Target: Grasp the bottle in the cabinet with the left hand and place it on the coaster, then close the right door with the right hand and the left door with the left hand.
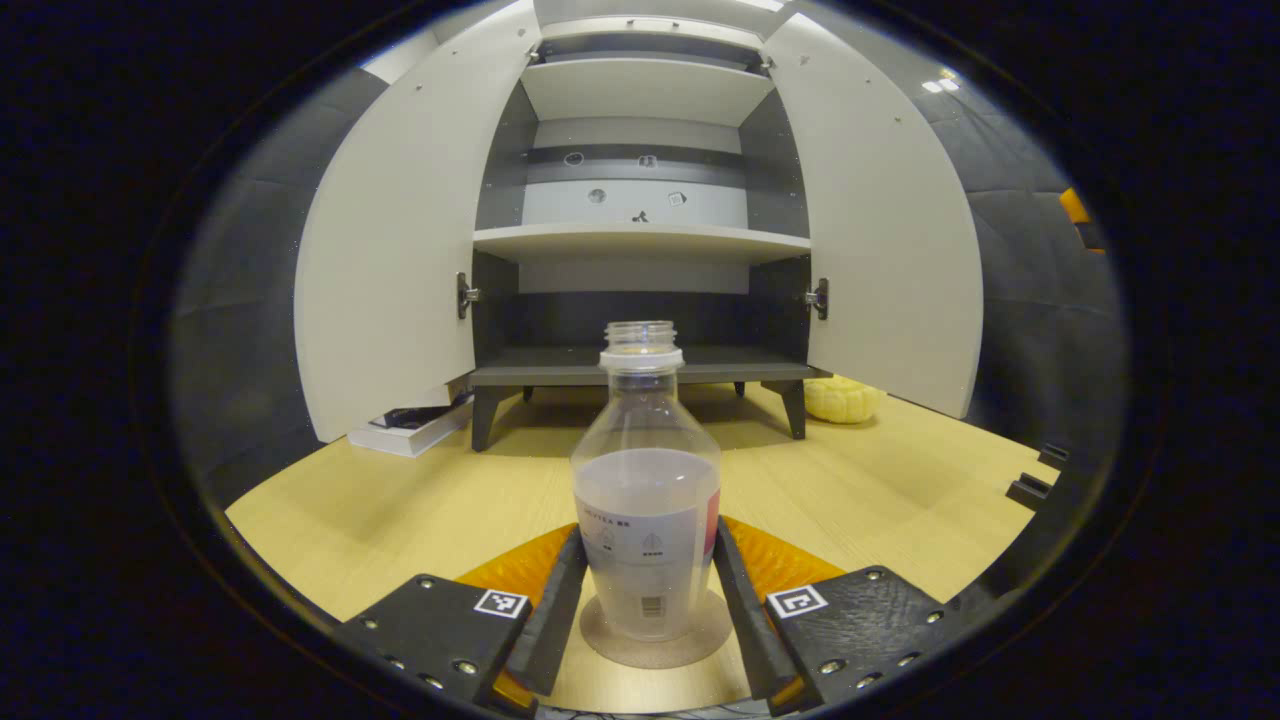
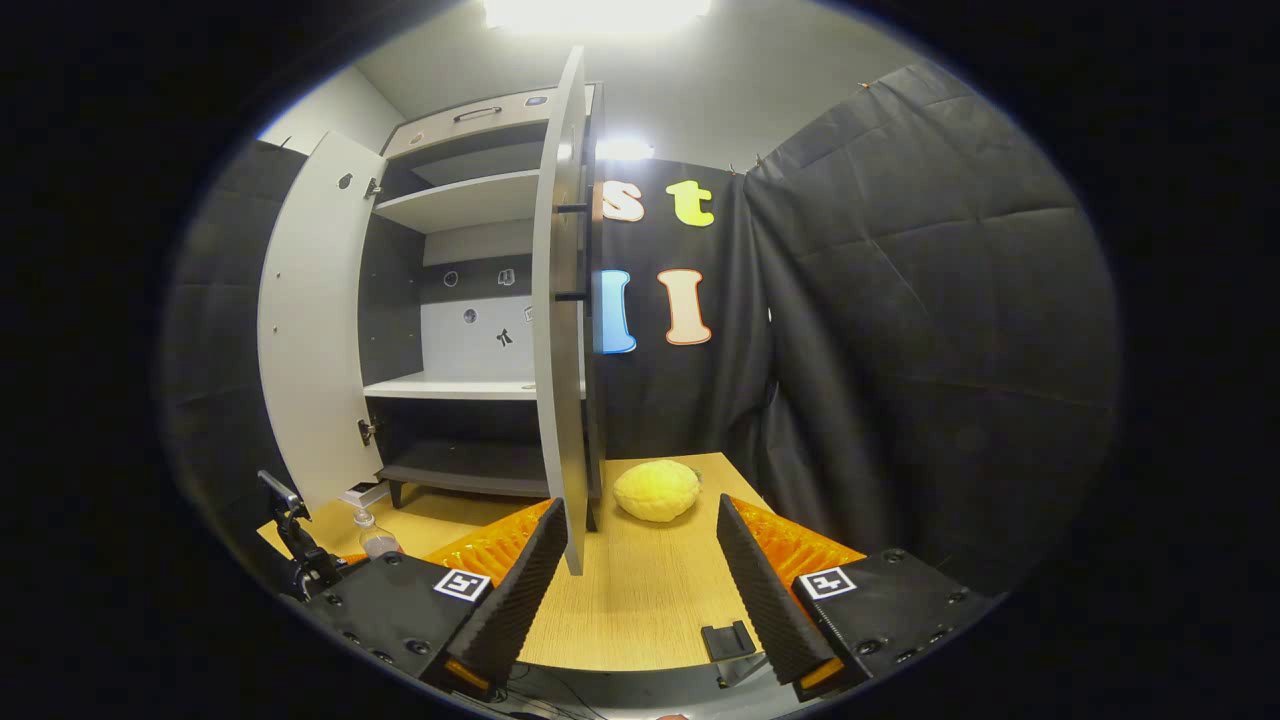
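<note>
Standing on one coaster [image 1: 655, 645], one bottle [image 1: 647, 520] sits between spread left jaws; right jaws gape; two doors open.

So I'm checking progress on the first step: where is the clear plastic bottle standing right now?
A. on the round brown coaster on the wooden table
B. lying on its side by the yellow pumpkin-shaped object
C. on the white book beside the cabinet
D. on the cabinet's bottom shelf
A: in the left gripper view the clear plastic bottle stands upright on the round brown coaster, between the left gripper's fingers.
</note>
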